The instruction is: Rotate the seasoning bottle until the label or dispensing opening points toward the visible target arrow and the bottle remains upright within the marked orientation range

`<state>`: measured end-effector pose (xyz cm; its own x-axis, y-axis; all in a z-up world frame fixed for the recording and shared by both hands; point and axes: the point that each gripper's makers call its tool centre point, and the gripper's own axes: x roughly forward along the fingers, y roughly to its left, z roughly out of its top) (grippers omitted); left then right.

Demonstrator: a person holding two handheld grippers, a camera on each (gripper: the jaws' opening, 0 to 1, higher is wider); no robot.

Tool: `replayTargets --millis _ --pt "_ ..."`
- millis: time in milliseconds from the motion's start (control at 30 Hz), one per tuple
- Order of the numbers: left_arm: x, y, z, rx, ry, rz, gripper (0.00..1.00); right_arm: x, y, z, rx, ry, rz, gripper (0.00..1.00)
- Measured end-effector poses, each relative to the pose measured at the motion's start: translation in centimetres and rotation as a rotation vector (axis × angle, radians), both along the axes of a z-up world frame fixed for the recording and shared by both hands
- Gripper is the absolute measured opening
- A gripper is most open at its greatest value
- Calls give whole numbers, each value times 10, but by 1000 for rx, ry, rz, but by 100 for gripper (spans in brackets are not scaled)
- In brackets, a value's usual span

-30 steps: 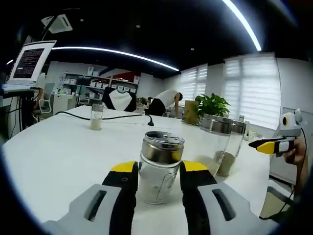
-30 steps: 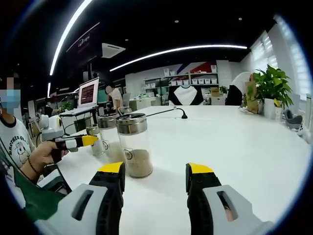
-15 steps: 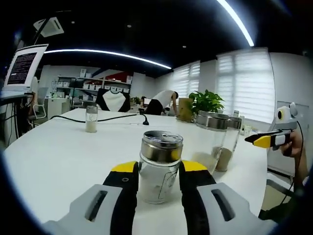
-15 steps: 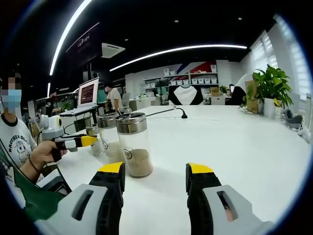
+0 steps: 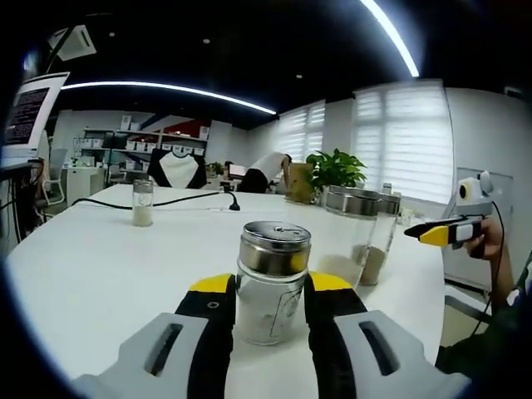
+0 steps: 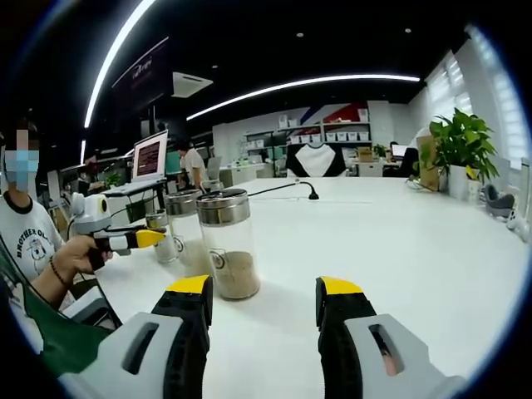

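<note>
Spanning both views, white worktop point(image 5: 91, 249) carries everything. Plant point(image 6: 465, 141) at far edge in right gripper view, laptop point(image 6: 150, 158) on stand at left. Black cable point(image 5: 179, 202) runs across worktop far side.

Left gripper point(image 5: 268, 312) clenched on bottle point(image 5: 271, 283), yellow-tipped jaws pressing both sides of glass body. Bottle upright on worktop, metal shaker lid on top, a little pale seasoning at bottom.

Right gripper point(image 6: 263, 316) released, jaws apart, nothing between them, hovering low over worktop. Tall jar point(image 6: 229, 245) with steel lid just ahead of its left jaw, granules in bottom; second jar point(image 6: 184, 229) close behind it. Same pair of jars point(image 5: 362, 233) right of bottle in left gripper view. Small jar point(image 5: 143, 202) well apart, far left near cable.
</note>
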<state>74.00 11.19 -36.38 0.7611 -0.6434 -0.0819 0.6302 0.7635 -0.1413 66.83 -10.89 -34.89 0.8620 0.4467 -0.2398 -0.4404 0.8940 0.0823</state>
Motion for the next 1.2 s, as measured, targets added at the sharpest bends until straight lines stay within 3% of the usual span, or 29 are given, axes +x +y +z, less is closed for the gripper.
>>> replayTargets --millis 167,233,733,1000,1200 --pt "0 -1 0 1 -1 -47 34 0 0 0 -2 2 2 50" --pt "-3 -5 0 13 -2 -104 34 1 1 0 -4 2 2 50" --pt "-2 -7 -1 36 13 -204 34 3 0 0 -11 7 4 50" --pt "-3 -8 -1 27 13 -217 34 4 0 0 -12 9 4 50" --pt "-4 -7 -1 -16 19 -219 36 3 2 0 -14 12 7 50"
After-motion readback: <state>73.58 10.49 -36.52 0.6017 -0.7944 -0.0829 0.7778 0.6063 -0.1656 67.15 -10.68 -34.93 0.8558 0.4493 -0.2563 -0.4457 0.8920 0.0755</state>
